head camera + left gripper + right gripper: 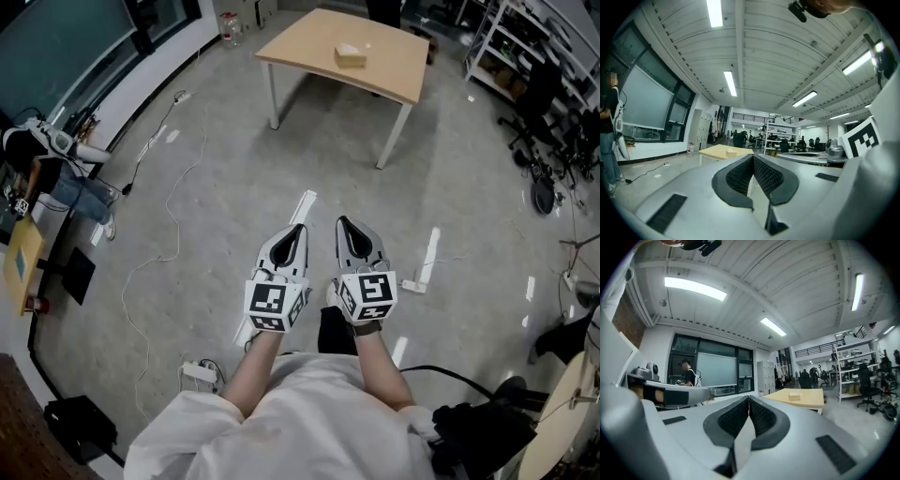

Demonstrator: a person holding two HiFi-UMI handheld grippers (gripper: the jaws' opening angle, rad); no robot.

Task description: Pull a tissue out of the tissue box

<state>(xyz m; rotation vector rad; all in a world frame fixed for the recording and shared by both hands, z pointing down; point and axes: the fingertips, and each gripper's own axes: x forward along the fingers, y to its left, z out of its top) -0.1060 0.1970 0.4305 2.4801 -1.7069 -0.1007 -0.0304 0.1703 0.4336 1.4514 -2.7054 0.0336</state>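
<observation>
The small pale-yellow tissue box [351,55] sits on the light wooden table [398,70], straight ahead of both grippers and well apart from them. The left gripper [296,231] and right gripper [344,225] point level toward it side by side, jaws together on nothing. The right gripper lines up closer with the box.

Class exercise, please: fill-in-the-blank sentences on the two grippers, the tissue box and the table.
The tissue box rests ____ the table.
The left gripper and the right gripper both have their jaws ____.
Between each gripper's jaws there is ____.
Missing words: on; shut; nothing.
</observation>
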